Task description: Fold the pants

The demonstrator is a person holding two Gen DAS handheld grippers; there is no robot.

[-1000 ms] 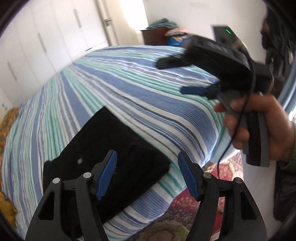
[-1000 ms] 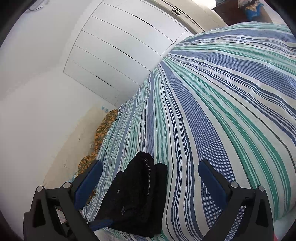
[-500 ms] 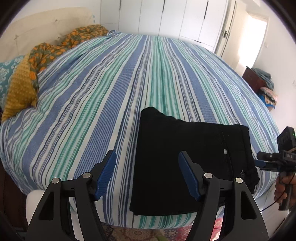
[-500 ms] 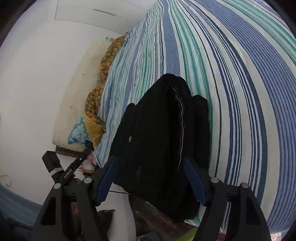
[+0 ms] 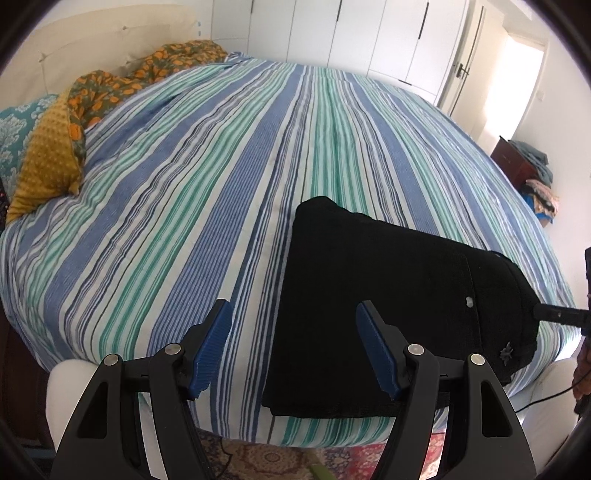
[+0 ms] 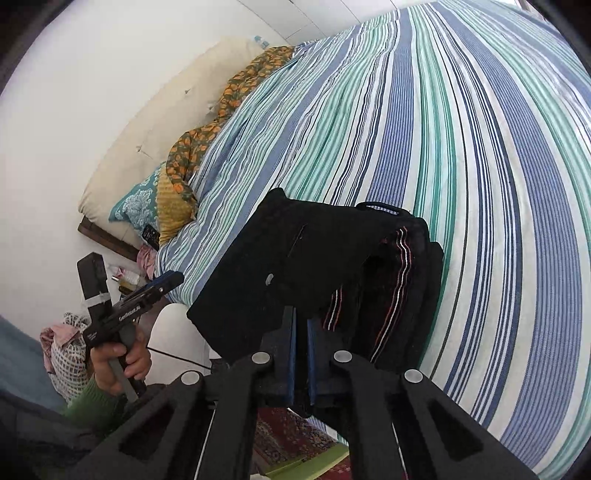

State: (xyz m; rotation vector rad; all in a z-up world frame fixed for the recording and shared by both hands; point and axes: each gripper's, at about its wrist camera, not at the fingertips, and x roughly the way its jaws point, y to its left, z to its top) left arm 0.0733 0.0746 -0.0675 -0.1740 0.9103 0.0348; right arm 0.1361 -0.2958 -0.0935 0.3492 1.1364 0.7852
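Observation:
Black pants [image 5: 369,295] lie folded into a rectangle near the front edge of the striped bed [image 5: 184,184]. My left gripper [image 5: 294,308] hovers open above the pants' left folded edge, nothing pinched. In the right wrist view the pants [image 6: 295,258] show a lifted top layer and a striped inner waistband. My right gripper [image 6: 301,317] has its jaws closing tight on that waist-end fabric, blue pads together. From the left wrist view the right gripper [image 5: 554,315] meets the pants' right end. The left gripper [image 6: 168,282] shows at the left, held by a hand.
A mustard pillow [image 5: 48,162] and an orange-patterned blanket [image 5: 147,74] lie at the bed's head. White wardrobe doors [image 5: 351,33] line the far wall. A dark dresser [image 5: 517,166] piled with clothes stands at the right. A patterned rug [image 5: 277,458] covers the floor below.
The left gripper rolled and swung to face the bed squarely, then held still. The right gripper moved in to the pants' waist end and went from wide open to shut on the fabric.

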